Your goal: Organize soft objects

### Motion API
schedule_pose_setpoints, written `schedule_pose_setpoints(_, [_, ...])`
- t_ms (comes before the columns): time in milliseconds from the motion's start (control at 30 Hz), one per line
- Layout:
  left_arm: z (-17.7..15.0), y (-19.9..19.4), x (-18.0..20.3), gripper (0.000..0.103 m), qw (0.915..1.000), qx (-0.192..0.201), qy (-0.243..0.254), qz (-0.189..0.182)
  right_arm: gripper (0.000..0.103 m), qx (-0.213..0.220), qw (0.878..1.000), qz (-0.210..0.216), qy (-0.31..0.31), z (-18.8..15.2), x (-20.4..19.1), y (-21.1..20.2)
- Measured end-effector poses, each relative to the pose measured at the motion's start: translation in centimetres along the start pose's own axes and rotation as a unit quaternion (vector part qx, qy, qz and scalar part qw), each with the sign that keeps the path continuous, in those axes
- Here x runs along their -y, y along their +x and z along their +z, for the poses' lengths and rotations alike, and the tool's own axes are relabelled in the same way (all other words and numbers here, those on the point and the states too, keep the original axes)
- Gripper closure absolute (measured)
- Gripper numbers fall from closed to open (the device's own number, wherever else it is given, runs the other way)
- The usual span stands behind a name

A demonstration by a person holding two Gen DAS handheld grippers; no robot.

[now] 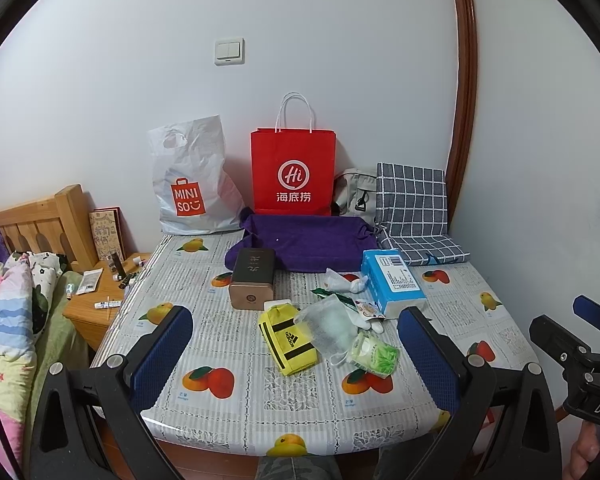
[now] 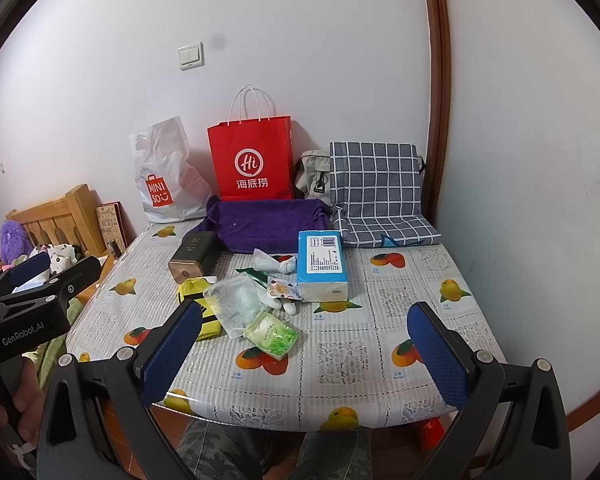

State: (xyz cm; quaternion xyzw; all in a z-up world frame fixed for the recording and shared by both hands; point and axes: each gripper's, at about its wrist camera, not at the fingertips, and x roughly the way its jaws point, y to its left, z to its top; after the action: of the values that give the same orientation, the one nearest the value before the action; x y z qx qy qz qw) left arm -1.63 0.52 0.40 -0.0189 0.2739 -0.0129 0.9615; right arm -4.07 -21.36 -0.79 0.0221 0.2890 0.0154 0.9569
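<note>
A small heap of soft things is seen at the centre of both views, on the fruit-print counter [image 1: 236, 392]. A yellow pouch [image 1: 286, 340] lies at the left of the heap, with a clear mesh bag [image 1: 330, 326] overlapping its right end. A green packet [image 1: 374, 354] is touching the lower right edge of the mesh bag. A white glove [image 1: 366, 322] is partly covered by a small patterned sachet [image 1: 367, 309] just above the packet, and a knotted white cloth [image 1: 346, 282] lies behind them. A blue tissue pack [image 1: 392, 286] is set at the right of the heap, touching the sachet. A dark tin [image 1: 253, 282] stands at the upper left of the heap.

Behind these, in the middle of the frame, a purple cloth tray [image 1: 300, 242] is placed. A checked cushion [image 1: 414, 208] is propped to its right, with a grey bag [image 1: 354, 194] wedged beside it. A red paper bag [image 1: 293, 170] and a white plastic bag [image 1: 192, 180] are leaned on the wall.

The left gripper [image 1: 296, 356] is held at the bottom of its view, fingers spread wide, nothing between them. The right gripper [image 2: 304, 344] is likewise spread wide and empty at the bottom of its view, near the counter's front edge.
</note>
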Motion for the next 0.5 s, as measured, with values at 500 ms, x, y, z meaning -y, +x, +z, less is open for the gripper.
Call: schedule_pose_setpoints(500, [-0.13,0.85,-0.75,0.000,0.9999,-0.011,0.001,-0.002,0.002,-0.001,1.000,0.004,0.004,-0.05,0.24,0.72])
